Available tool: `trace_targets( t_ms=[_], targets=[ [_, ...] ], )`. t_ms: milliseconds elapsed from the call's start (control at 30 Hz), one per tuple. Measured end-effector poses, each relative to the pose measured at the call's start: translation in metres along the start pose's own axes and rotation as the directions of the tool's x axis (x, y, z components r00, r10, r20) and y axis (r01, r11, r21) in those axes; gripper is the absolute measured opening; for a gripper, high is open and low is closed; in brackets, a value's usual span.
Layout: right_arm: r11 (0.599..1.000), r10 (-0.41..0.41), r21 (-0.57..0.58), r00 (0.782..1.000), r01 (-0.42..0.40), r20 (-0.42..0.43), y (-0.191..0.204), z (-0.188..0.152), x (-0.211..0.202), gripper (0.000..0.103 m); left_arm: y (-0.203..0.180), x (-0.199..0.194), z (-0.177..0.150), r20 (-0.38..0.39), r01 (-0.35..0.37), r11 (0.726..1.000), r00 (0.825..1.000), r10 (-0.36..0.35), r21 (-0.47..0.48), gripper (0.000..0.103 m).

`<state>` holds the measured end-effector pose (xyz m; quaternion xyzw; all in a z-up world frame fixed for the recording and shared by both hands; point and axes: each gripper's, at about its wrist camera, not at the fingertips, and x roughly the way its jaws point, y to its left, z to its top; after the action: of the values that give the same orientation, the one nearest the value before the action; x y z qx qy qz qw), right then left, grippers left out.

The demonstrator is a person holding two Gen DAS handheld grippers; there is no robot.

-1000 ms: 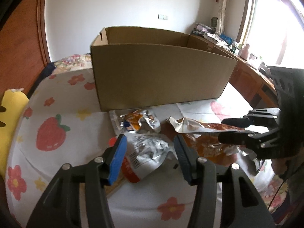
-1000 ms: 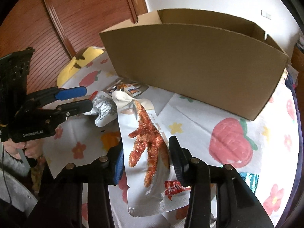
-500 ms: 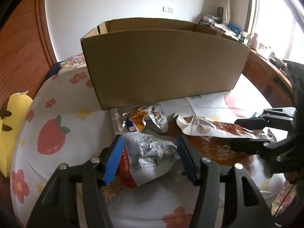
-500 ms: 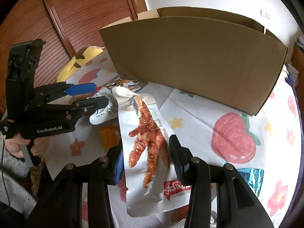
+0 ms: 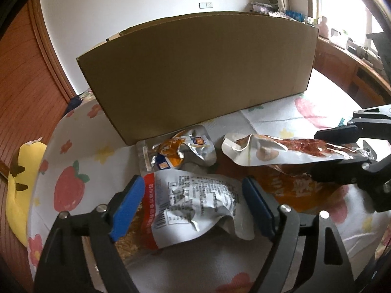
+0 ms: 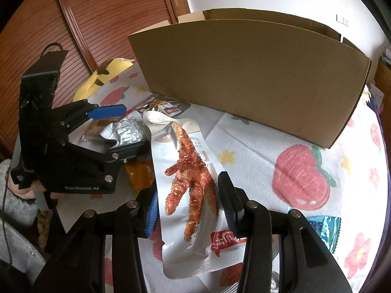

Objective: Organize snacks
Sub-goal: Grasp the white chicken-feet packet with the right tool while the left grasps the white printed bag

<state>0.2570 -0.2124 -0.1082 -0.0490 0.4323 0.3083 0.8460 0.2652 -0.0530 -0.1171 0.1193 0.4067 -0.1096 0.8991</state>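
Observation:
My left gripper (image 5: 193, 195) points down at a crumpled silver snack packet (image 5: 195, 202) with a red edge, lying on the strawberry-print cloth (image 5: 68, 190). Its jaws are opening, and the packet lies between the blue pads (image 5: 127, 205) without being pressed. From the right wrist view the left gripper (image 6: 122, 129) sits at the left over that packet (image 6: 127, 131). My right gripper (image 6: 189, 202) is shut on a clear packet holding a red chicken foot (image 6: 188, 171) and keeps it lifted off the cloth. That packet (image 5: 281, 149) and right gripper (image 5: 317, 153) show at the right of the left wrist view.
A big open cardboard box (image 5: 195, 73) (image 6: 244, 73) stands just behind the snacks. A silver-orange packet (image 5: 180, 146) and a flat orange one (image 5: 288, 190) lie in front of it, and a blue packet (image 6: 322, 227) at the right. A yellow cushion (image 5: 19, 183) marks the left edge.
My left gripper came forward and down over the silver packet, rolled a little, and its jaws spread much wider. The right gripper and its chicken-foot packet stayed where they were.

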Motion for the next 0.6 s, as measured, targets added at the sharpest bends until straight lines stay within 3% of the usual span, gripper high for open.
trace_targets(
  t_ms=[433, 600],
  targets=[
    [1.000, 0.006, 0.000, 1.000, -0.006, -0.005, 0.000, 0.001, 0.000, 0.045, 0.003, -0.005, -0.003, -0.053, 0.031, 0.998, 0.998, -0.027, 0.063, 0.085],
    [1.000, 0.009, 0.005, 1.000, -0.009, -0.002, -0.001, 0.000, -0.001, 0.045, 0.012, -0.003, -0.006, -0.045, 0.027, 0.999, 0.999, -0.025, 0.043, 0.085]
  ],
)
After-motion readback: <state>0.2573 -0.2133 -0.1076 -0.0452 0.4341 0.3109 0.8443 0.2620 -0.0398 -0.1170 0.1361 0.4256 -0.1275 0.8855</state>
